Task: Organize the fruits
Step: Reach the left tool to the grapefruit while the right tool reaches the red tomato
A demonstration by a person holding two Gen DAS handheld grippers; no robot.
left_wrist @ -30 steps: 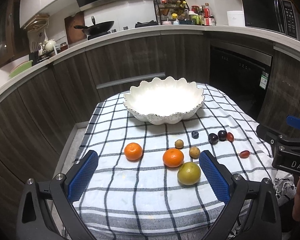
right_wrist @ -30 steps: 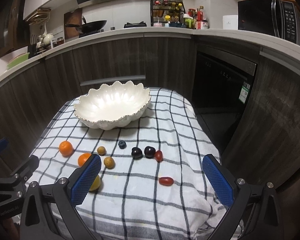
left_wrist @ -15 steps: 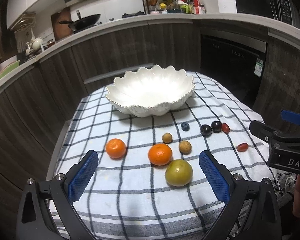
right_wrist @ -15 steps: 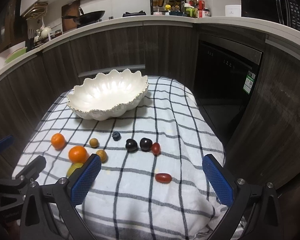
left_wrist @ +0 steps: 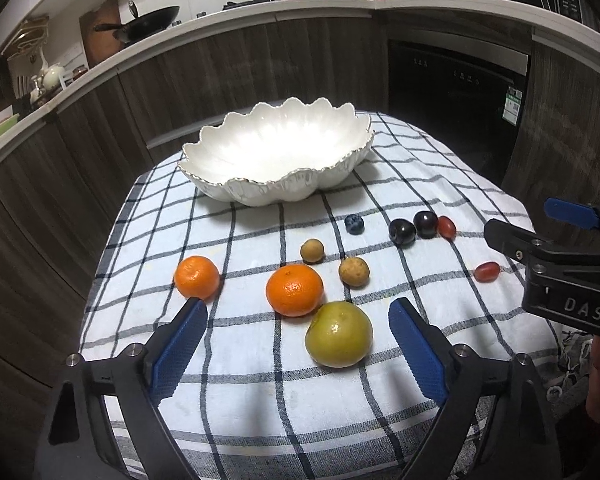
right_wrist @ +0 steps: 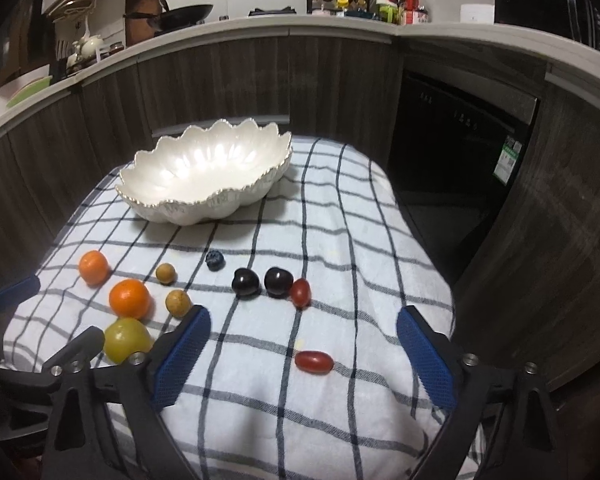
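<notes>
The left gripper [left_wrist: 298, 338] is held wide open with nothing between its blue pads, and a yellow-green fruit [left_wrist: 339, 333] is seen lying on the cloth between the fingers, nearer the right one and touching neither. Just beyond it, touching or nearly so, a large orange [left_wrist: 295, 289] is found, with a smaller orange [left_wrist: 197, 277] apart to the left and two small brown fruits [left_wrist: 353, 272] behind. The right gripper [right_wrist: 302, 348] is likewise spread wide and empty, and an oblong red fruit [right_wrist: 314, 361] is framed between its fingers. Farther off, a blueberry [right_wrist: 215, 260], two dark round fruits [right_wrist: 245, 283] and a second red fruit [right_wrist: 300, 292] are laid in a loose row. The scalloped white bowl [left_wrist: 228, 189] is set at the far end of the checked cloth [left_wrist: 260, 400], holding no fruit.
</notes>
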